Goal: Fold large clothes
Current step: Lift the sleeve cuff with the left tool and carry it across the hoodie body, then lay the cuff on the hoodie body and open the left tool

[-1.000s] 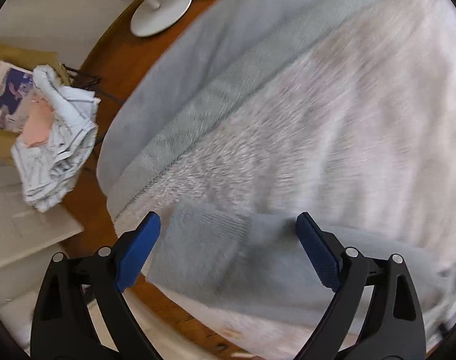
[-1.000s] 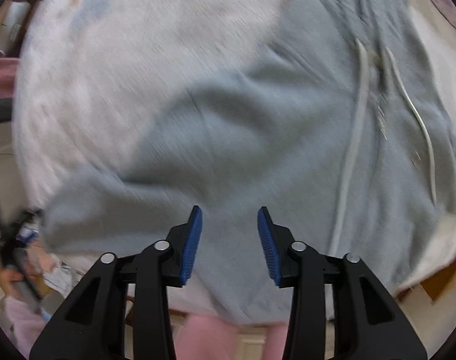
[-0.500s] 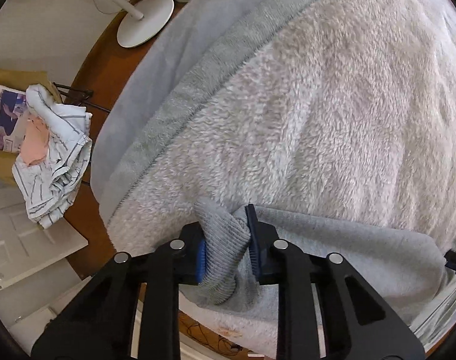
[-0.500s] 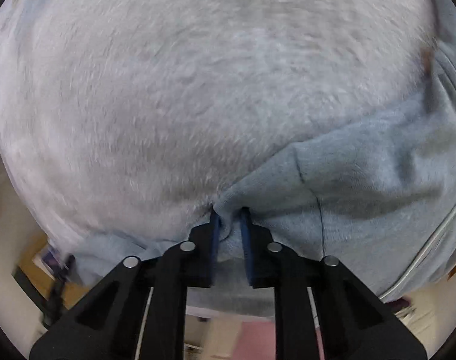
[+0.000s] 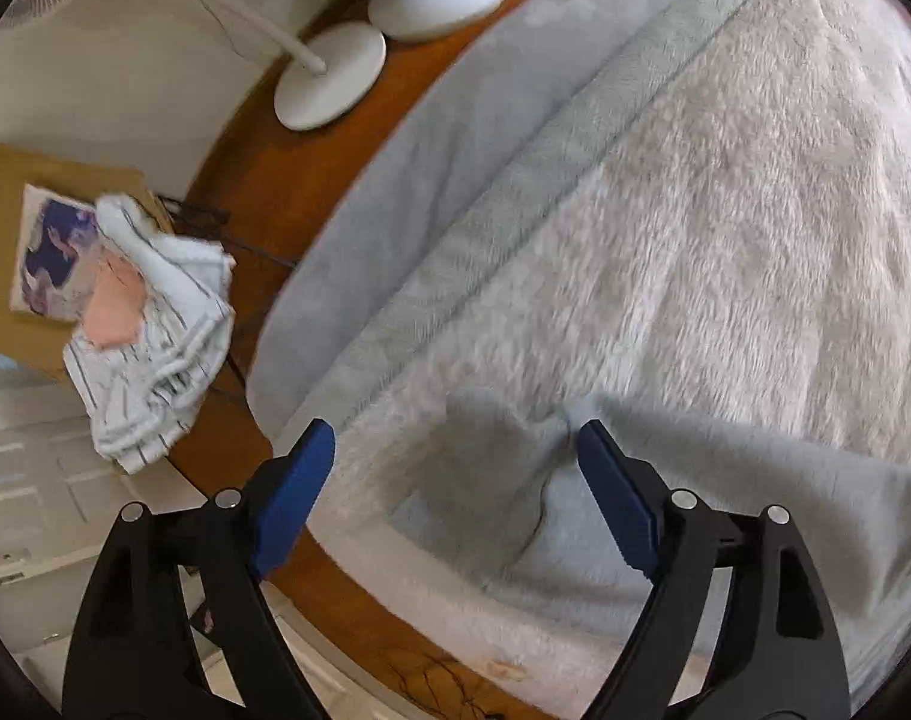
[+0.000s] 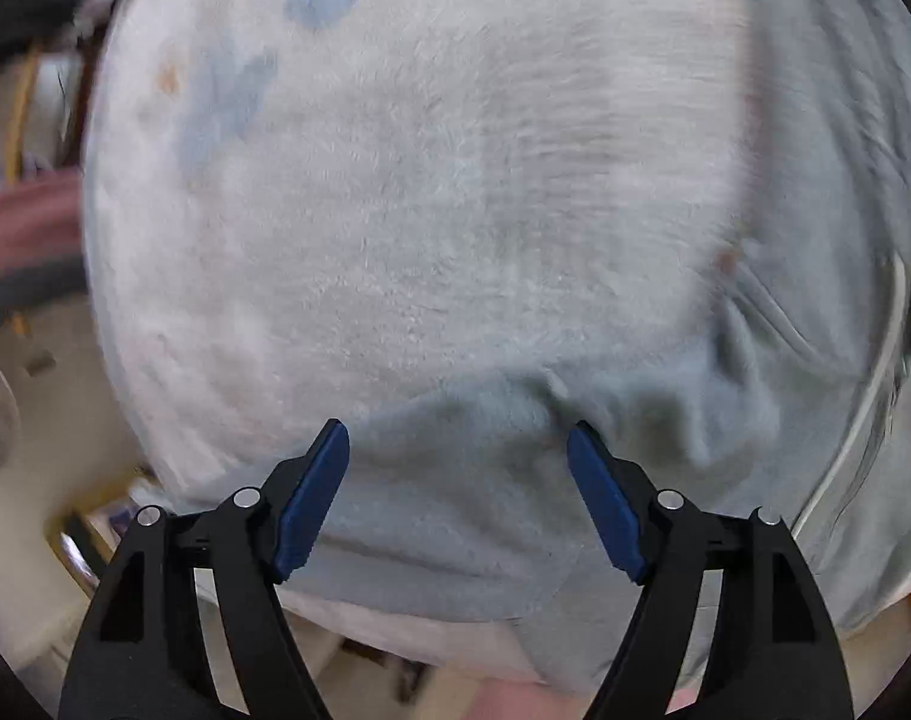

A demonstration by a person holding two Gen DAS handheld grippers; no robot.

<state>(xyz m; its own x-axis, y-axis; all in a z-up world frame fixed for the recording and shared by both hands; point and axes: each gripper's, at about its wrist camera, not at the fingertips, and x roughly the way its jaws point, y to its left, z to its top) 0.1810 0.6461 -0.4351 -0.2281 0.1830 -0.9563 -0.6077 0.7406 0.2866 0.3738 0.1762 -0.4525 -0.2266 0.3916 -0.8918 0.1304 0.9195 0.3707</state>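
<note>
Both views are lit by soft, even daylight — no glare is seen. Strong fisheye bending is shown at the rims, closed by a dark round border. In the left wrist view, a faint shadow is cast on the grey garment (image 5: 683, 480) between the jaws. The right wrist view is smeared by motion blur — most heavily left of the jaws.

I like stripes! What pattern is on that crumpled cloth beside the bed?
White with thin dark stripes: the crumpled cloth, clearest in the left wrist view.
</note>
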